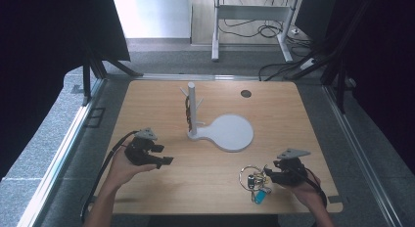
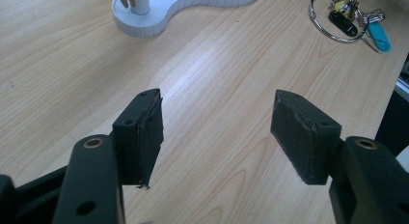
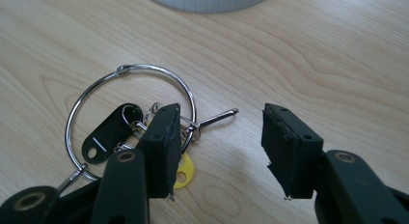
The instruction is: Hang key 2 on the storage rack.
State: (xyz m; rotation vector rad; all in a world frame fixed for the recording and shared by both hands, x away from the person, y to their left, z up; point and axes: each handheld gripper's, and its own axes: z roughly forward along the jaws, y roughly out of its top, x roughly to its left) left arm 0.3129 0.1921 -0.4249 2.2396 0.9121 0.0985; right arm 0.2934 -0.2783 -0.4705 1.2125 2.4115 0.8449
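Note:
A metal key ring (image 1: 250, 176) with a black tag (image 3: 108, 134), a yellow tag (image 3: 184, 174) and a blue tag (image 1: 261, 195) lies on the wooden table near its front right. My right gripper (image 1: 268, 174) is open just right of the ring. In the right gripper view (image 3: 219, 142), its left jaw hovers over the ring's (image 3: 130, 119) right edge with nothing gripped. My left gripper (image 1: 165, 154) is open at front left over bare wood (image 2: 217, 132). A white peg stand (image 1: 191, 108) rises at the table's centre, with a brown item (image 1: 187, 111) hanging on it.
The stand's round white base (image 1: 231, 132) spreads to the right of the post. A dark round grommet (image 1: 245, 93) sits at the back of the table. Bare wood lies between the two grippers. Black panels flank the table on both sides.

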